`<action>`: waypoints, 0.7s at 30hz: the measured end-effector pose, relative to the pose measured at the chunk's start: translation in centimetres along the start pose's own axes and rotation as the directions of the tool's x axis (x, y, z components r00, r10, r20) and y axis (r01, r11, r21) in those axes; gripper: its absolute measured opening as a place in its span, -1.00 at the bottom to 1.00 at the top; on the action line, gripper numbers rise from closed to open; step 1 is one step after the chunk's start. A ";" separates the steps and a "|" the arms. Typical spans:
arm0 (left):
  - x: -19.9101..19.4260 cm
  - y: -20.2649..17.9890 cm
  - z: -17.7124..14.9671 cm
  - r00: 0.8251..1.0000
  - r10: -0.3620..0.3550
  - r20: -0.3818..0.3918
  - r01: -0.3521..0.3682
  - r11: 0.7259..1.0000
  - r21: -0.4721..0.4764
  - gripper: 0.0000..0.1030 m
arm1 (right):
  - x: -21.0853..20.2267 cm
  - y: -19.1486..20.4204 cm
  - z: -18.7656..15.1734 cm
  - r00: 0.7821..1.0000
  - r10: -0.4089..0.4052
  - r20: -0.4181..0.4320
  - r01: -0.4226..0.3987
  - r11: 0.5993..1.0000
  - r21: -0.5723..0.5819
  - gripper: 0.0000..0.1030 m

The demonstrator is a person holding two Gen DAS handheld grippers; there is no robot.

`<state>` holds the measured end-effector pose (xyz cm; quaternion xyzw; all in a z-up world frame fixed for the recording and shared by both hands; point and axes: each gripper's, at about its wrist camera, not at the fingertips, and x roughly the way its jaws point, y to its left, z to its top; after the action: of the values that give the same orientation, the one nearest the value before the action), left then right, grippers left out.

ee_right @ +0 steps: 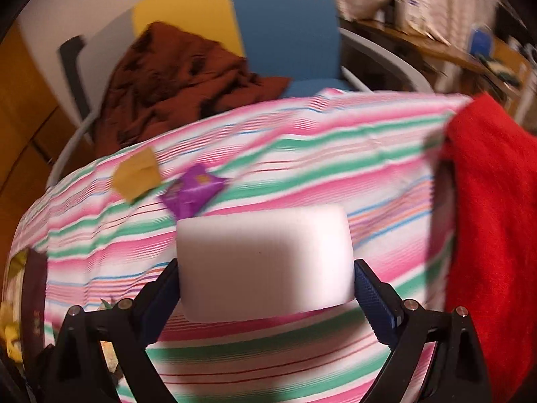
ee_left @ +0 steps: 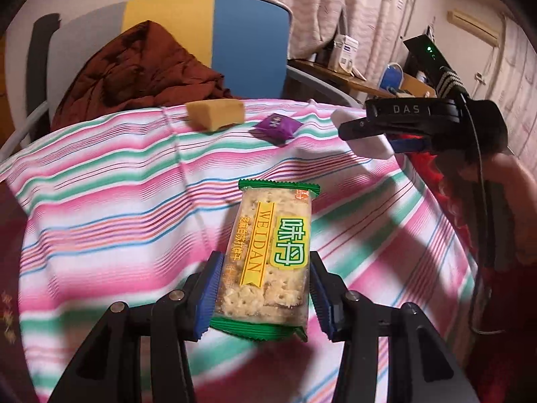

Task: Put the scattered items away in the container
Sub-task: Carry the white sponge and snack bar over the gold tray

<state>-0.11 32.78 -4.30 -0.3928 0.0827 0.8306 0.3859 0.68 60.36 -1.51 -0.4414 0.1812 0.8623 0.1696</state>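
Observation:
A green-edged cracker packet (ee_left: 268, 252) is held clear of the striped tablecloth (ee_left: 100, 201), and my left gripper (ee_left: 265, 290) is shut on its lower half. My right gripper (ee_right: 265, 288) is shut on a white sponge block (ee_right: 265, 262), its blue pads (ee_right: 372, 295) pressing both ends. In the left wrist view the right gripper (ee_left: 365, 134) hangs over the table's right side with that white sponge (ee_left: 369, 146). A yellow sponge (ee_left: 214, 112) (ee_right: 136, 176) and a purple sachet (ee_left: 276, 127) (ee_right: 193, 189) lie near the far edge.
A chair with a brown garment (ee_left: 141, 67) stands behind the table. A red cloth (ee_right: 490, 218) hangs at the table's right side. A dark-rimmed object (ee_right: 33, 285) with yellow things in it shows at the left edge. A cluttered shelf (ee_left: 352, 74) is at the back right.

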 end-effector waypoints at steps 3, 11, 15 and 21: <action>-2.1 0.8 -0.9 1.000 0.023 0.021 -0.023 1.000 0.008 -0.04 | -0.6 2.3 -0.2 0.999 0.035 0.007 -0.035 0.996 -0.078 0.88; -6.9 4.6 -2.7 0.998 0.040 0.055 -0.034 0.994 -0.108 -0.04 | -1.1 7.3 -2.4 0.979 0.189 -0.082 -0.193 0.980 -0.045 0.89; -9.3 5.8 -3.7 0.996 0.045 0.073 -0.036 0.991 -0.125 -0.04 | -1.5 11.2 -3.7 0.967 0.237 -0.096 -0.246 0.964 -0.096 0.89; -13.8 8.3 -5.5 0.991 0.075 0.111 -0.057 0.985 -0.161 -0.04 | -3.7 17.1 -5.6 0.937 0.339 -0.083 -0.348 0.922 -0.169 0.89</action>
<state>2.67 16.69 0.51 -0.3699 0.0071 0.8685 0.3300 -1.09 42.23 1.27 -0.4388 0.1810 0.8797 -0.0297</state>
